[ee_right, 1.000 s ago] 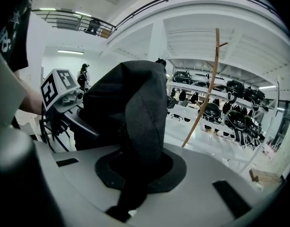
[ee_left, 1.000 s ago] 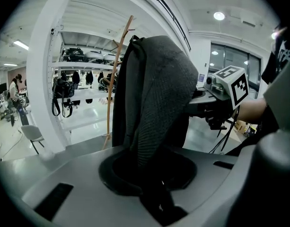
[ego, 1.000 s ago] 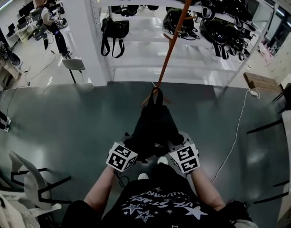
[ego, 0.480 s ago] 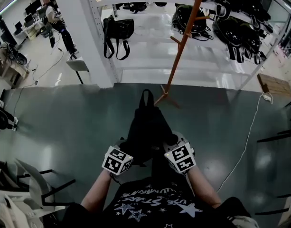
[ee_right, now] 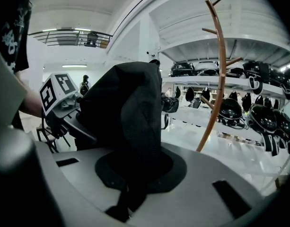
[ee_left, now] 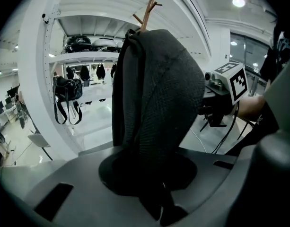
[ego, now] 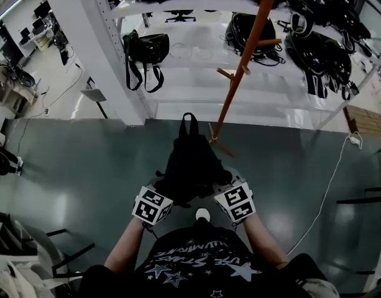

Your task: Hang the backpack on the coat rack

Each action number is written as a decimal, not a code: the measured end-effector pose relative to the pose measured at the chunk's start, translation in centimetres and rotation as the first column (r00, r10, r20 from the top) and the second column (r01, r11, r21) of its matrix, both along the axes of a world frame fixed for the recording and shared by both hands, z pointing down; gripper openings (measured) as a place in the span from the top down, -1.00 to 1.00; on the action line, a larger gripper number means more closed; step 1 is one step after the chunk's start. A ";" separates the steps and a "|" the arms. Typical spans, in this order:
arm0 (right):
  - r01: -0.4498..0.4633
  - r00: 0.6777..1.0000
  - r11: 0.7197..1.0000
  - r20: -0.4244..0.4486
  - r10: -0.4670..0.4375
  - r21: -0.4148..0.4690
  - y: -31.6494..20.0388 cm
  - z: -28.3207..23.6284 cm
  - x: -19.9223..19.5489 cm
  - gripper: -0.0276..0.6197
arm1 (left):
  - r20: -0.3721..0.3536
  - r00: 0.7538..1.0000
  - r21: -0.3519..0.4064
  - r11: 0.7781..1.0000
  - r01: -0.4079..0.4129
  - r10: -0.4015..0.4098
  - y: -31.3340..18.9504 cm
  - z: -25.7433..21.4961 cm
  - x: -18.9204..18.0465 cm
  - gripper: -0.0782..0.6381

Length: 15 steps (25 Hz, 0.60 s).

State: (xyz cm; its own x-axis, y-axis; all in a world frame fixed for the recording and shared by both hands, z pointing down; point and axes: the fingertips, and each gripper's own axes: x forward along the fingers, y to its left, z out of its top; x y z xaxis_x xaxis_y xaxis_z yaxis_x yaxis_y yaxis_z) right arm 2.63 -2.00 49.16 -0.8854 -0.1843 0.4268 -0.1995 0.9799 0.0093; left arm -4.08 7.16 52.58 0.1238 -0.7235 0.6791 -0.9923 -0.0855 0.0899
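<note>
I hold a black backpack (ego: 191,164) up in front of me between both grippers, its top loop (ego: 189,121) pointing away. My left gripper (ego: 167,194) is shut on the backpack's left side, the fabric (ee_left: 154,122) filling its jaws. On the bag's right side my right gripper (ego: 222,190) is shut too, with the cloth (ee_right: 130,126) bunched between its jaws. The orange-brown coat rack (ego: 243,64) stands just beyond the bag and slightly right; its pole (ee_right: 215,93) with pegs rises at the right in the right gripper view, and only its top (ee_left: 147,11) shows above the bag in the left gripper view.
White shelving (ego: 178,42) behind the rack carries several black bags (ego: 145,49) and helmets (ego: 314,48). A white column (ego: 91,42) stands at the left. A cable (ego: 327,185) runs over the dark green floor at the right; chairs (ego: 28,241) stand at the lower left.
I have walked forward with the backpack: the coat rack and the shelving have come closer and stand larger. Both grippers keep their hold on the bag.
</note>
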 end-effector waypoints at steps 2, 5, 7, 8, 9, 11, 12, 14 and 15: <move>-0.007 1.000 1.000 0.002 0.007 -0.006 -2.4 0.3 -0.4 0.78 | 0.009 1.000 -0.005 1.000 -0.006 0.006 -2.3 0.1 -0.5 0.53; -0.005 1.000 1.000 0.004 0.005 -0.010 -4.8 0.5 -1.0 0.78 | 0.014 1.000 -0.009 1.000 -0.005 0.005 -4.6 0.3 -1.0 0.53; -0.001 1.000 1.000 0.001 0.001 -0.009 -6.2 0.7 -1.4 0.78 | 0.010 1.000 -0.017 1.000 0.001 -0.001 -5.9 0.5 -1.2 0.53; 0.000 1.000 1.000 -0.001 0.000 -0.010 -6.8 0.8 -1.6 0.78 | 0.008 1.000 -0.025 1.000 0.001 0.000 -6.4 0.6 -1.3 0.53; -0.002 1.000 1.000 -0.001 0.002 -0.013 -7.3 0.8 -1.7 0.78 | 0.005 1.000 -0.033 0.999 -0.003 0.003 -6.9 0.6 -1.4 0.53; -0.010 1.000 1.000 -0.003 0.010 -0.028 -8.2 0.8 -1.8 0.78 | 0.001 1.000 -0.047 0.999 -0.018 0.018 -8.0 0.7 -1.6 0.53; -0.018 1.000 0.999 -0.007 0.018 -0.036 -8.7 0.8 -1.9 0.78 | 0.000 1.000 -0.052 0.998 -0.028 0.028 -8.5 0.7 -1.7 0.53; -0.039 0.999 0.998 -0.018 0.038 -0.045 -9.7 1.1 -2.1 0.78 | -0.004 0.999 -0.062 0.997 -0.049 0.049 -9.6 1.0 -2.2 0.53; -0.050 0.999 0.998 -0.022 0.049 -0.048 -10.2 1.4 -2.2 0.78 | -0.007 0.998 -0.065 0.996 -0.062 0.062 -10.2 1.2 -2.4 0.53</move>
State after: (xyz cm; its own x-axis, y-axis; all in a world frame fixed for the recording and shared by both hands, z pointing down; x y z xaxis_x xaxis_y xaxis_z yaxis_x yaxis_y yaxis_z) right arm 0.42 -12.18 50.51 -0.8666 -0.2065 0.4542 -0.2482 0.9681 -0.0334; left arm -6.52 -3.02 53.78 0.1700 -0.6685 0.7240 -0.9849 -0.1404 0.1017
